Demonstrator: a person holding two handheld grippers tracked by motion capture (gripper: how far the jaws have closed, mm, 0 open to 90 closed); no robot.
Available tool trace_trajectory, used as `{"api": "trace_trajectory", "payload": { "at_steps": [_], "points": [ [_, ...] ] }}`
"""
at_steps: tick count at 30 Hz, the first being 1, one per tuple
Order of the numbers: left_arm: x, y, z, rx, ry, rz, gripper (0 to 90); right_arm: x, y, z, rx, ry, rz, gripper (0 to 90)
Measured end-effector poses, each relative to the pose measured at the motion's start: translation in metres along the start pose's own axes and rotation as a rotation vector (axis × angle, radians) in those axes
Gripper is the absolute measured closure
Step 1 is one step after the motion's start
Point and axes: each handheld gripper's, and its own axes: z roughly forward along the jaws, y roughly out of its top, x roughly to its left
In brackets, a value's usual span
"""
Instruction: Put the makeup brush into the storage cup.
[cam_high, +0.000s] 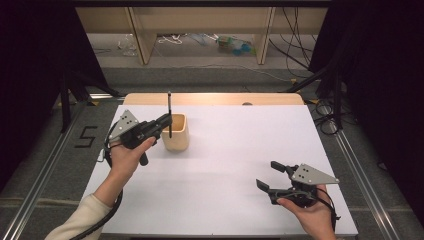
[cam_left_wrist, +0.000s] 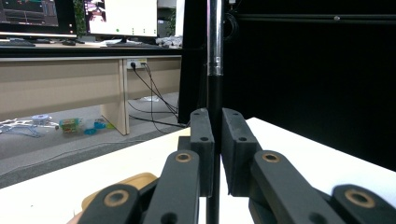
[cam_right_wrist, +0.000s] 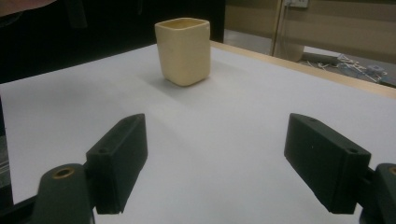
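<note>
A thin black pen (cam_high: 169, 112) with a silver upper part (cam_left_wrist: 215, 60) stands upright, and my left gripper (cam_high: 167, 120) is shut on its shaft. In the left gripper view both jaws of that gripper (cam_left_wrist: 217, 135) press the pen from either side. The pen's lower end hangs at the near-left rim of a cream square cup (cam_high: 176, 134); I cannot tell whether it is inside. The cup's rim (cam_left_wrist: 126, 182) shows just below the jaws. My right gripper (cam_high: 267, 175) rests open and holds nothing at the front right, far from the cup (cam_right_wrist: 184, 44), its jaws (cam_right_wrist: 224, 158) wide apart.
A white sheet (cam_high: 225, 165) covers the table, with a wooden strip (cam_high: 215, 98) along the far edge. Black stands and cables flank the table. Beyond it are desk legs, cables and small litter on the floor.
</note>
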Motion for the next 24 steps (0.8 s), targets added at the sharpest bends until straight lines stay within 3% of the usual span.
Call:
{"api": "trace_trajectory", "payload": {
  "at_steps": [2, 3, 13, 15, 17, 24],
  "points": [
    [0.0005, -0.0002, 0.0002, 0.002, 0.002, -0.004, 83.7, -0.0001, -0.0004, 0.0009, -0.006, 0.006, 0.003, 22.5],
    [0.001, -0.0003, 0.0002, 0.002, 0.003, -0.001, 83.7, -0.0016, -0.0002, 0.0013, -0.018, -0.004, -0.021, 22.5],
    [0.0034, -0.0011, 0.0017, 0.002, 0.008, -0.003, 83.7, -0.0016, -0.0002, 0.0012, -0.015, -0.003, -0.022, 22.5],
    [0.0037, -0.0015, 0.0025, 0.004, 0.009, -0.005, 83.7, -0.0002, -0.0003, 0.0005, 0.001, 0.002, 0.001, 22.5],
    [0.0041, -0.0019, 0.0037, 0.004, 0.007, -0.002, 83.6, -0.0017, -0.0006, 0.002, -0.027, 0.0, -0.019, 22.5],
    [0.0048, -0.002, 0.0062, 0.008, 0.01, -0.003, 83.7, -0.0017, -0.0005, 0.0018, -0.022, -0.002, -0.018, 22.5]
  ]
}}
